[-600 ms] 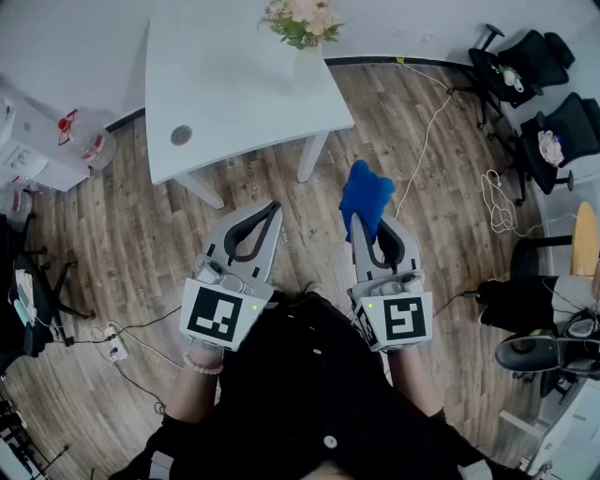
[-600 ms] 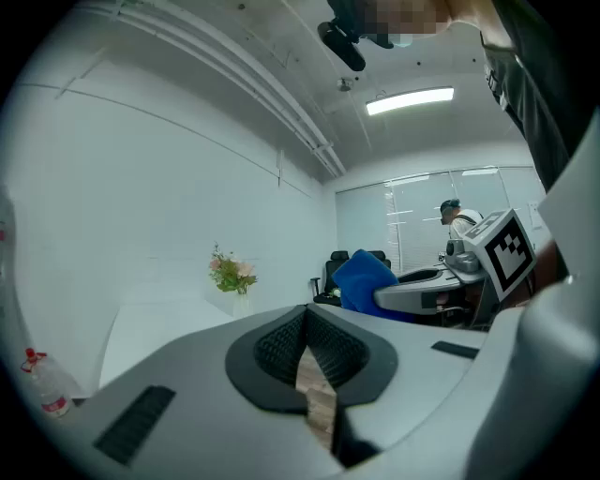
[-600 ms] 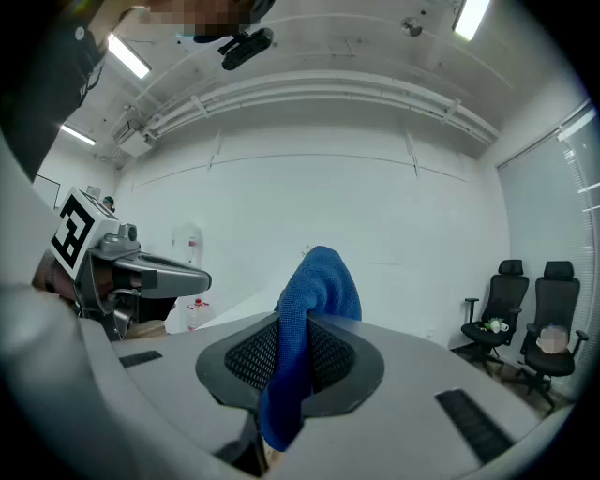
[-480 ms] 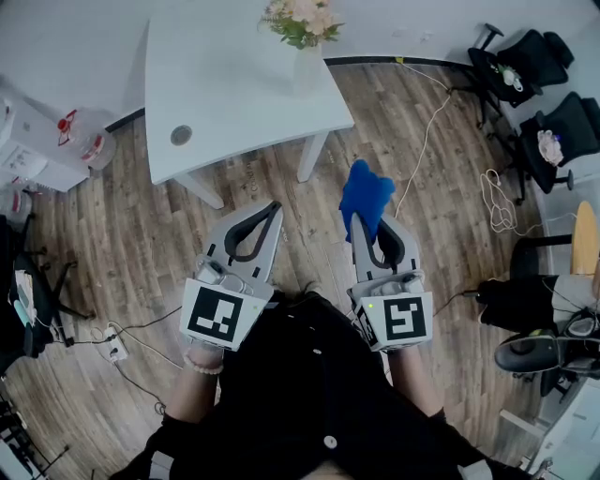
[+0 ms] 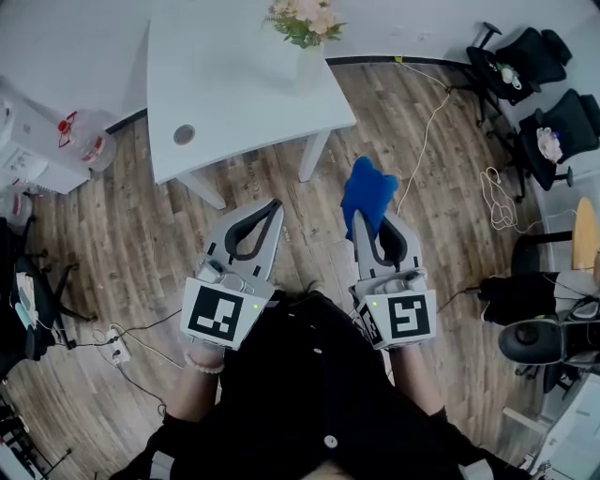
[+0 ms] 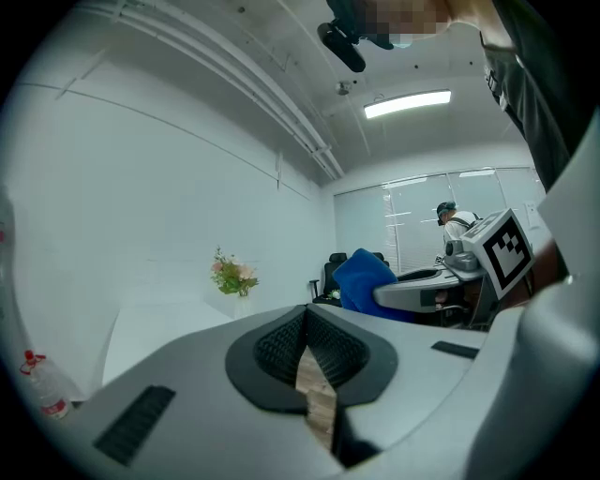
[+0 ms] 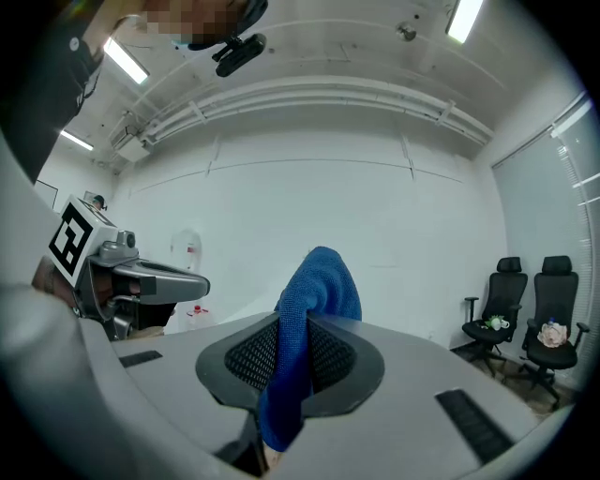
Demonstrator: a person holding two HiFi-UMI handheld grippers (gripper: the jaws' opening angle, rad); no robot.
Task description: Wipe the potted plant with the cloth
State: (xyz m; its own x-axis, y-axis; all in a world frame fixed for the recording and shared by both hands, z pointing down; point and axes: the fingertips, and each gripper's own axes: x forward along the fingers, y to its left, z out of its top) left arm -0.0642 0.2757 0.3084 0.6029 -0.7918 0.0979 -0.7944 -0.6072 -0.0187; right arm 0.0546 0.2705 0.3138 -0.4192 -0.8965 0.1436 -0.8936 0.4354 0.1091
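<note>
Potted plant (image 5: 302, 22) on white table (image 5: 234, 89) | wood floor (image 5: 131, 220) | office chairs (image 5: 528, 58)

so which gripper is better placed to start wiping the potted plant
Right. The right gripper is shut on the blue cloth, while the left gripper is shut and empty. The potted plant stands on the table ahead of both.

Tongs counted: 2, left tongs (image 5: 273, 208) and right tongs (image 5: 362, 221) | blue cloth (image 5: 367, 192): 1 | potted plant (image 5: 302, 22): 1 | white bench (image 5: 225, 89): 1 | black office chairs (image 5: 527, 54): 2 were clear, possibly a third sat cropped at the lower right | red-capped bottle (image 6: 45, 394): 1
</note>
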